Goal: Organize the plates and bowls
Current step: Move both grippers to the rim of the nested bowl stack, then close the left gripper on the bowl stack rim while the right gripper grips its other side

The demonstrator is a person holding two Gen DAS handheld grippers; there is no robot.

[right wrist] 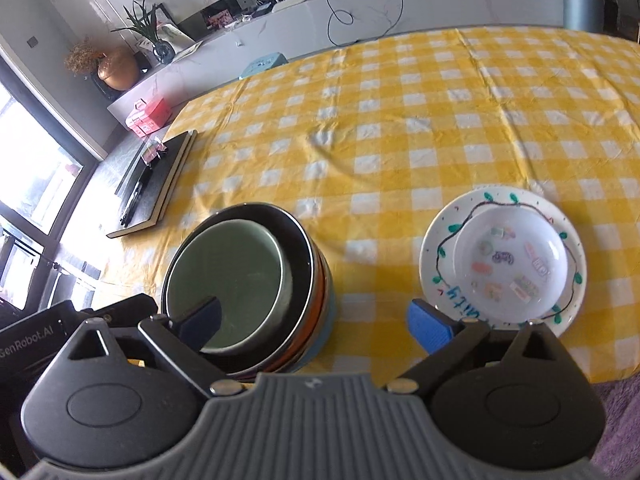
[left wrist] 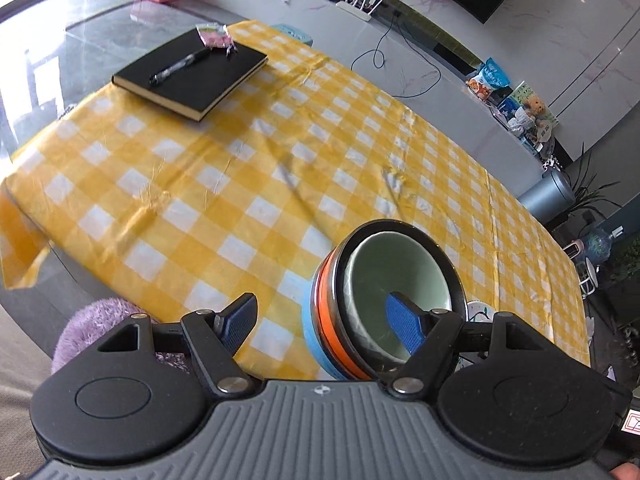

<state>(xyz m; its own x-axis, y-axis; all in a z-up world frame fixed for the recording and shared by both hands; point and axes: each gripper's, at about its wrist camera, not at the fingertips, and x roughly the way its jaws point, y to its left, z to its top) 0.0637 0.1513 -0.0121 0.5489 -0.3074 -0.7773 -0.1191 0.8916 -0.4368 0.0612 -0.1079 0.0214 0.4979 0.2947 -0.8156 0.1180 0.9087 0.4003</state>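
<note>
Both jaws spread, nothing gripped: left hand-held gripper (left wrist: 322,326) and right hand-held gripper (right wrist: 318,324) hang over the worktop (right wrist: 400,128). Nested bowls (right wrist: 244,280) at 9 o'clock, stacked plates (right wrist: 502,260) at 3 o'clock, apparently sorted by kind.
</note>
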